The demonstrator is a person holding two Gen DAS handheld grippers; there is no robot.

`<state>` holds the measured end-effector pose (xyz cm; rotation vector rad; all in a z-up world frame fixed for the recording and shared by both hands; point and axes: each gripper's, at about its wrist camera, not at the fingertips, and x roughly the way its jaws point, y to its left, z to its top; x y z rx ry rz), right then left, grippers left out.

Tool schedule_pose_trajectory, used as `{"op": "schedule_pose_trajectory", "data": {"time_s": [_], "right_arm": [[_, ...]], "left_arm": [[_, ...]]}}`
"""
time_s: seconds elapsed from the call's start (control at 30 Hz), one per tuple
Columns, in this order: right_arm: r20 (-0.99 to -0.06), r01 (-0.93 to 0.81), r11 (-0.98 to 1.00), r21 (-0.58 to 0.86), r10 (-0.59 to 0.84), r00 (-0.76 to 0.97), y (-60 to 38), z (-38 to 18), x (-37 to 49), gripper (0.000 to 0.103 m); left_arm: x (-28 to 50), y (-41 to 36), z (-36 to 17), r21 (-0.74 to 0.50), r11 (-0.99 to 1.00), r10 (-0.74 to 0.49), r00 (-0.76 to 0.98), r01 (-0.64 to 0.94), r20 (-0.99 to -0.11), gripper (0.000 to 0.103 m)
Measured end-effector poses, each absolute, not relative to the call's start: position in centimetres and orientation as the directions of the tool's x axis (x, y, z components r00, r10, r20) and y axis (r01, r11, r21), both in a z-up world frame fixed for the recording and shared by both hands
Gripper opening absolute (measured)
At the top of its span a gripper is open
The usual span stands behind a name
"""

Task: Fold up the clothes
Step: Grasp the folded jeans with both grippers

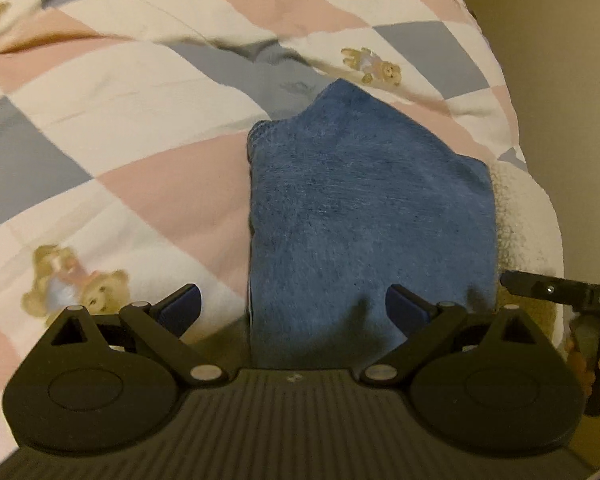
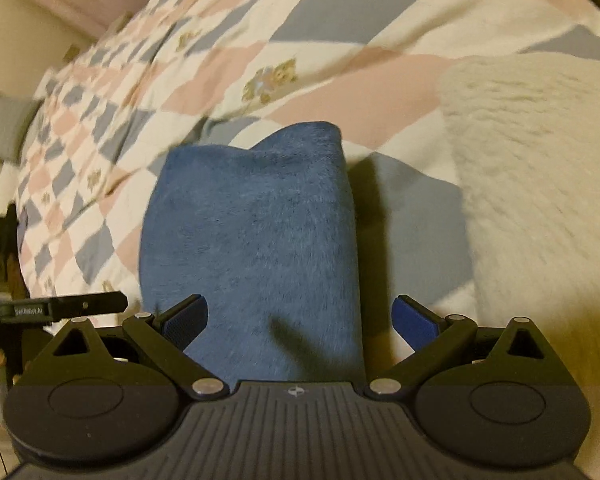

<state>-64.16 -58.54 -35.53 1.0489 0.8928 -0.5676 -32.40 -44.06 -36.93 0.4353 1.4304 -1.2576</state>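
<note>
Spread across the bed, a quilted cover of pink, grey and cream diamonds printed with teddy bears (image 1: 148, 168) is serving as the work surface. On it, a folded blue fleece garment (image 1: 364, 216) is lying near the edge, just beside a cream fluffy blanket (image 2: 540, 168). The left gripper (image 1: 292, 308) is being held with its 2 fingers spread, nothing between the pads; the right gripper (image 2: 300, 320) is likewise being held wide apart and empty, low over the near end of the garment. The fleece is being judged soft, light and limp, liable to sag and unfold. A pinch through all layers at the near corners is being advised, 1 per gripper.
</note>
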Motion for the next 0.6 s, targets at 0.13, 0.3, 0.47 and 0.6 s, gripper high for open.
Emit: {"op": "schedule_pose_trajectory", "data": {"time_s": [0.13, 0.3, 0.47, 0.6], "right_arm": [[-0.838, 0.72, 0.459, 0.52, 0.109, 0.535, -60.7, -37.5, -62.5, 0.101], [-0.812, 0.653, 0.489, 0.578, 0.267, 0.519, -62.4, -39.7, -60.7, 0.101], [-0.789, 0.614, 0.496, 0.614, 0.36, 0.498, -63.2, -41.9, -59.6, 0.102], [-0.735, 0.572, 0.462, 0.677, 0.395, 0.551, -63.3, -42.7, -59.4, 0.082]], "left_arm": [[-31.8, -45.0, -38.4, -0.509, 0.337, -0.388, -0.376, 0.792, -0.842, 0.097], [-31.4, -45.7, -40.3, -0.579, 0.313, -0.382, -0.458, 0.753, -0.803, 0.097], [-31.3, -46.3, -42.0, -0.62, 0.279, -0.369, -0.514, 0.734, -0.774, 0.097], [-31.7, -46.9, -42.4, -0.63, 0.226, -0.369, -0.534, 0.743, -0.761, 0.072]]}}
